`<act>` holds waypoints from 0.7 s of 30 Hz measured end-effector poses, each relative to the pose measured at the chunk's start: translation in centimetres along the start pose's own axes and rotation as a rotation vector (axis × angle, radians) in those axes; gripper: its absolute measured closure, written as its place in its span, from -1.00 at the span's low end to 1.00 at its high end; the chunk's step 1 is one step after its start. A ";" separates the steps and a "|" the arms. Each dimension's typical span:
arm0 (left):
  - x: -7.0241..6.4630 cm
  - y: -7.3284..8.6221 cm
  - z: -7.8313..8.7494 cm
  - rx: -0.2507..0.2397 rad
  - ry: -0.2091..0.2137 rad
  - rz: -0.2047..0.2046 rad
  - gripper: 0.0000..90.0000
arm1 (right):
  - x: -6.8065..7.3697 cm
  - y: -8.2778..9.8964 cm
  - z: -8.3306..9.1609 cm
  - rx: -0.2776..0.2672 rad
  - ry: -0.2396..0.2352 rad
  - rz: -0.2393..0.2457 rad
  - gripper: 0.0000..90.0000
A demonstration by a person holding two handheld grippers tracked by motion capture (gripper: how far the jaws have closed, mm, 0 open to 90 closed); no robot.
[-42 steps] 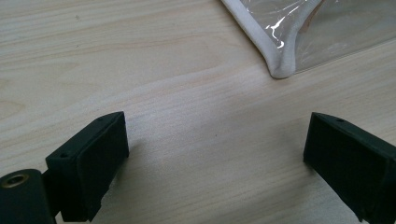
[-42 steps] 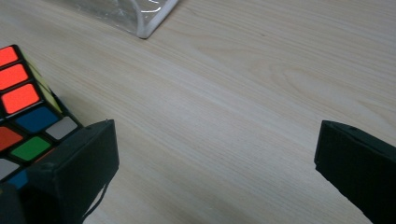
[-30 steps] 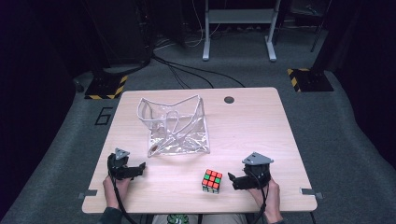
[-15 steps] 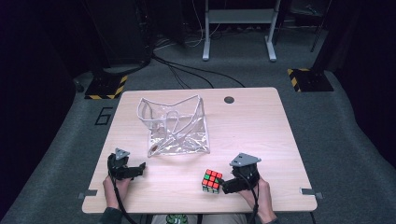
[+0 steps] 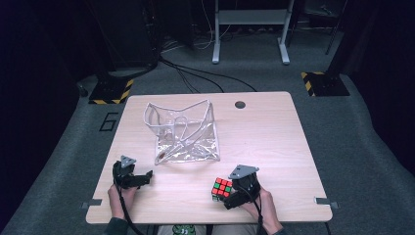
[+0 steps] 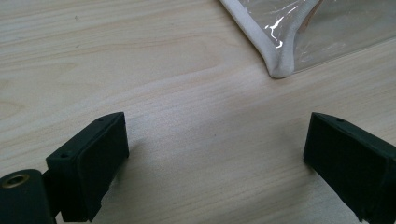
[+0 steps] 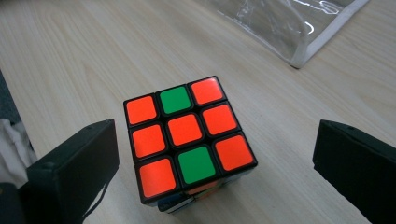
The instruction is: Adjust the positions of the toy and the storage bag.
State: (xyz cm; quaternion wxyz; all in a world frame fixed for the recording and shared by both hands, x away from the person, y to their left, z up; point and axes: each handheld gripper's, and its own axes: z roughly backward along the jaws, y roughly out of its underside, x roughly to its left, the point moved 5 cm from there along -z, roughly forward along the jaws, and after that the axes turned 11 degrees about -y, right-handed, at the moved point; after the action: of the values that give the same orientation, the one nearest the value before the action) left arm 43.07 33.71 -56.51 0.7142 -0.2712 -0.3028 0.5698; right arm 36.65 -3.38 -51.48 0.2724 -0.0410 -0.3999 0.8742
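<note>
**Right gripper positioned at a Rubik's cube near the front table edge**

A Rubik's cube (image 5: 221,189) is seen resting on the light wooden table (image 5: 274,137), close to the near edge and slightly right of centre. Its upper face is shown as mostly orange-red with two green squares. The right gripper (image 5: 234,195) is held just to the right of the cube, with the person's right hand (image 5: 262,208) behind it. In the right gripper view, the cube (image 7: 189,140) is seen between the two black jaws, which are spread wide; the left jaw is located just beside the cube, while the right jaw is kept well apart from it. Whether either pad touches the cube cannot be told.

The left gripper (image 5: 142,177) is held low over the table at the near left. In the left gripper view its jaws are likewise spread, and bare wood is seen between them.

A clear plastic pouch (image 5: 183,134) with white piping is seen lying on the table, farther away than both grippers, its opening raised. One white-edged corner of the pouch (image 6: 280,51) is seen beyond the left jaws.
</note>
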 end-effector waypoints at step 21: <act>0.1 0.0 0.1 0.008 0.002 -0.013 -0.86 | -0.1 2.0 -2.8 0.072 -0.027 0.028 -0.33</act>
State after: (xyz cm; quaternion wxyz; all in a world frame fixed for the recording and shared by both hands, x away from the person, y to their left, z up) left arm 43.02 33.77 -56.48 0.7193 -0.2667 -0.3016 0.5661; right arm 36.63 -2.59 -54.80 0.2559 -0.0251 -0.3712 0.8922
